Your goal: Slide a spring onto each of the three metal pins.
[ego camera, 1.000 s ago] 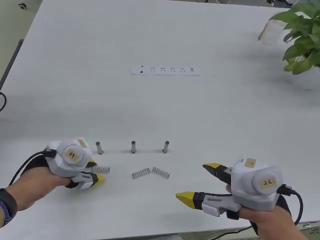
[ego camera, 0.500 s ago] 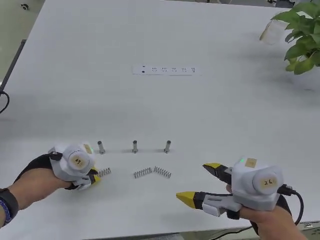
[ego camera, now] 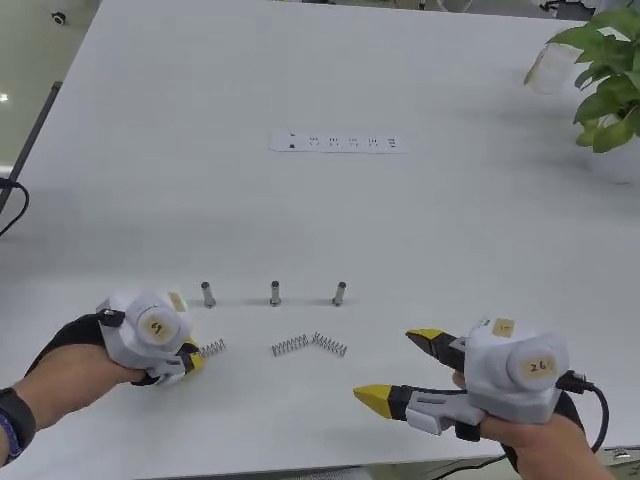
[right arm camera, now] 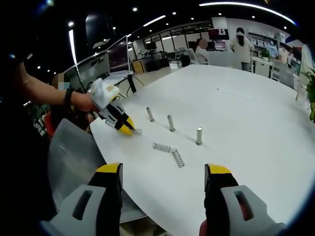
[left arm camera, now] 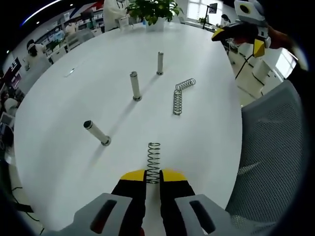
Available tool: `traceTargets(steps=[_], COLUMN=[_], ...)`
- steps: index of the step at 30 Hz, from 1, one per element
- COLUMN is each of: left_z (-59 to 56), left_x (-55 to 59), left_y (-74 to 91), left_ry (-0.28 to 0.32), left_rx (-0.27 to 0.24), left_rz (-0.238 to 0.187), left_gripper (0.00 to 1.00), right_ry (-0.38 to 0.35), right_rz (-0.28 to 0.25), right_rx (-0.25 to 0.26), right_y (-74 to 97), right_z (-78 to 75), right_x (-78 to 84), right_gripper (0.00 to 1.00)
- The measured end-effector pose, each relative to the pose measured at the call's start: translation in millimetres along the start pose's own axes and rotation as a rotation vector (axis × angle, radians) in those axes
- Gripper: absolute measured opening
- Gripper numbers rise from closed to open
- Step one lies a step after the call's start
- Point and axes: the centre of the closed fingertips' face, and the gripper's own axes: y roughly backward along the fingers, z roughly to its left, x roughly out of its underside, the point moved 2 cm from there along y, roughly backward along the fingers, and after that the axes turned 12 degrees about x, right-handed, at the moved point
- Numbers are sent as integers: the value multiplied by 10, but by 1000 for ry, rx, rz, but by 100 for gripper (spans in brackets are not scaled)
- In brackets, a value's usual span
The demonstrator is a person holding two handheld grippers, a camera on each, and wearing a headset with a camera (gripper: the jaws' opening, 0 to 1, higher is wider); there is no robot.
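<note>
Coiled silver wire spring [left arm camera: 154, 156] apparently rests on the white table [ego camera: 450, 230], its near end pinched between the yellow tips of the left gripper [left arm camera: 153, 174]. Two more such springs [ego camera: 288, 346] lie near three upright grey metal pins [ego camera: 275, 293]. The right gripper [right arm camera: 163, 169] hovers with jaws spread wide.

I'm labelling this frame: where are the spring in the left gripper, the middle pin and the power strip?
spring [left arm camera: 153, 160], left gripper view, its middle coils.
middle pin [ego camera: 275, 293], head view, its shaft.
power strip [ego camera: 340, 143], head view, centre of its top face.
</note>
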Motion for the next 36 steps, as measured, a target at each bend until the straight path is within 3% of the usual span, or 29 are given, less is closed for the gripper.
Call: traceTargets(steps=[14,17,23,28,36], left_z=[-261,-306,-379,-459,-620], left_x=[-261,-372,-559,-792,-1100], left_y=[149,194,298,418,594], left_ry=[20,43,35,12,-36], left_rx=[-6,1,1,2,9], left_rz=[-145,-214,-293,-366,-456], left_gripper=[2,2,2,2,2], right_ry=[13,19,38,50,83], right_rz=[-4,-16,-17,-17,-18], right_rx=[-36,-53,-89,-114,-142], right_y=[-30,-40,-59,-71,-30], right_z=[124,153,228,270,251], right_x=[-23,-54,-95,-133,-207], right_gripper=[62,59,55,53,49])
